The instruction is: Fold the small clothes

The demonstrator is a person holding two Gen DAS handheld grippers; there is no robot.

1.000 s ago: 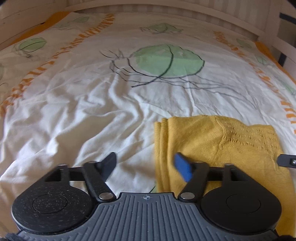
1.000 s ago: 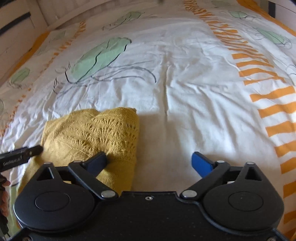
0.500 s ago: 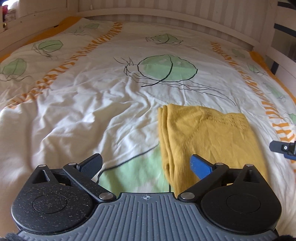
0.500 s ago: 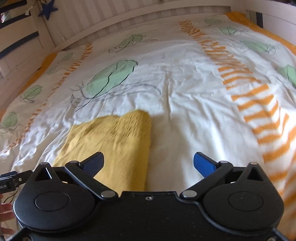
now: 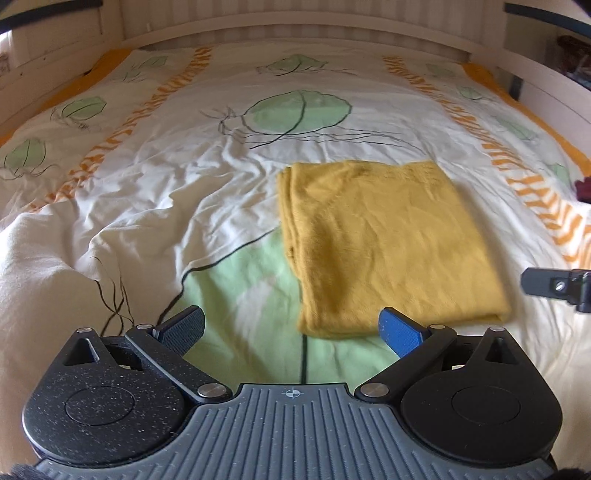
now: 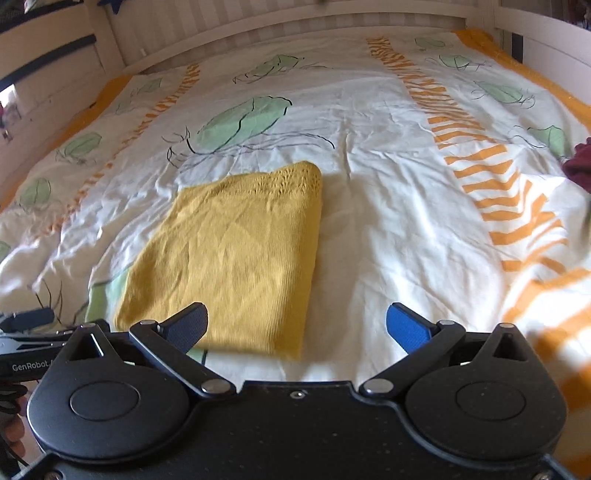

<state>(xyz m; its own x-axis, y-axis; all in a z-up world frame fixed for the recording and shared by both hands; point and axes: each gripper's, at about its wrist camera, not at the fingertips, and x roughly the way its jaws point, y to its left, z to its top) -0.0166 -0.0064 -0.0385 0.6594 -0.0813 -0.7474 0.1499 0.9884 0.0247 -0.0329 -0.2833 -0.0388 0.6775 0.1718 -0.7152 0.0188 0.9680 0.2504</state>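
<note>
A yellow knit garment (image 5: 384,240) lies folded into a flat rectangle on the bed; it also shows in the right wrist view (image 6: 236,251). My left gripper (image 5: 291,330) is open and empty, held above the bed just short of the garment's near edge. My right gripper (image 6: 297,326) is open and empty, above the garment's near right corner. The tip of the right gripper shows at the right edge of the left wrist view (image 5: 554,286). The left gripper shows at the left edge of the right wrist view (image 6: 26,343).
The bed has a white duvet (image 5: 147,184) with green leaf prints and orange stripes. A dark red cloth (image 6: 578,166) lies at the right edge of the bed. A white slatted bed frame (image 5: 295,33) runs along the far side.
Both grippers have pulled back and risen from the garment, so the whole folded rectangle now shows. The left gripper's jaws have opened wider. The garment lies flat, let go.
</note>
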